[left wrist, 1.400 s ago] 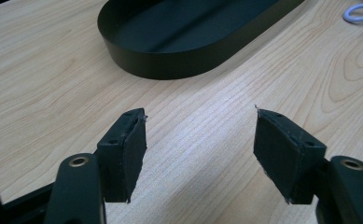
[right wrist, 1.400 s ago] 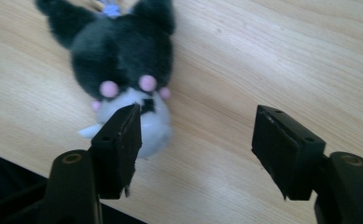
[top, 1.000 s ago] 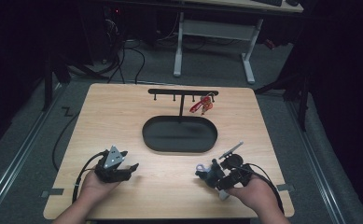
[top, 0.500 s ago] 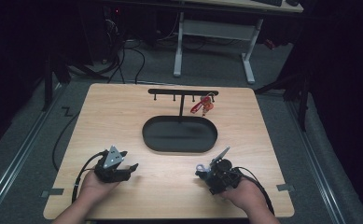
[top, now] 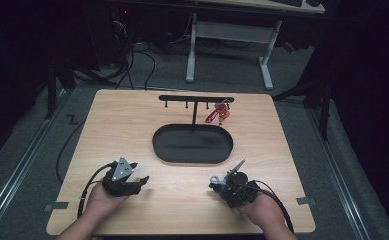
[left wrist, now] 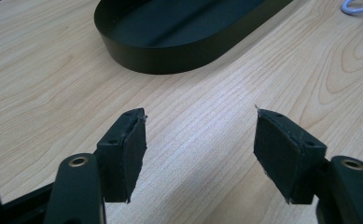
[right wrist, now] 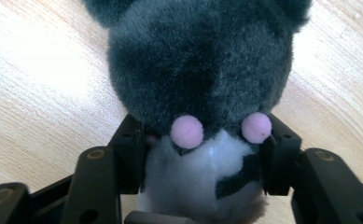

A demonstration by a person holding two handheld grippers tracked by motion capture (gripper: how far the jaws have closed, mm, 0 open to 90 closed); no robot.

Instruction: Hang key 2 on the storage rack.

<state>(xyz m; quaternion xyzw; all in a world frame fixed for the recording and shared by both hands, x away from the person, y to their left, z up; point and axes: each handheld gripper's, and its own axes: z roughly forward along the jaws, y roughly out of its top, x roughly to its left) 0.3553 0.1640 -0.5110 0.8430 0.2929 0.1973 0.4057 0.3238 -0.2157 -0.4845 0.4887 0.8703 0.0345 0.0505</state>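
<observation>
A grey and white plush toy (right wrist: 198, 70) with two pink dots lies on the wooden table (top: 132, 125), close to its front right. My right gripper (right wrist: 202, 158) has just been closing its jaws, and the pads now press on the toy's white lower part from both sides. From above, the right gripper (top: 221, 184) sits low over the table with a pale ring (top: 215, 178) at its tip. My left gripper (top: 141, 181) rests at the front left, open. In the left gripper view its pads (left wrist: 132, 149) stand wide apart over bare wood.
A black oval tray (top: 192, 156) lies in the middle of the table. Behind it stands a black rack (top: 196, 99) with hooks, and a red keychain (top: 217, 114) hangs near its right end. A pale ring (left wrist: 359, 5) shows at the top right of the left gripper view.
My right gripper has sunk toward the table and its jaws have closed in. The left gripper has stayed where it was.
</observation>
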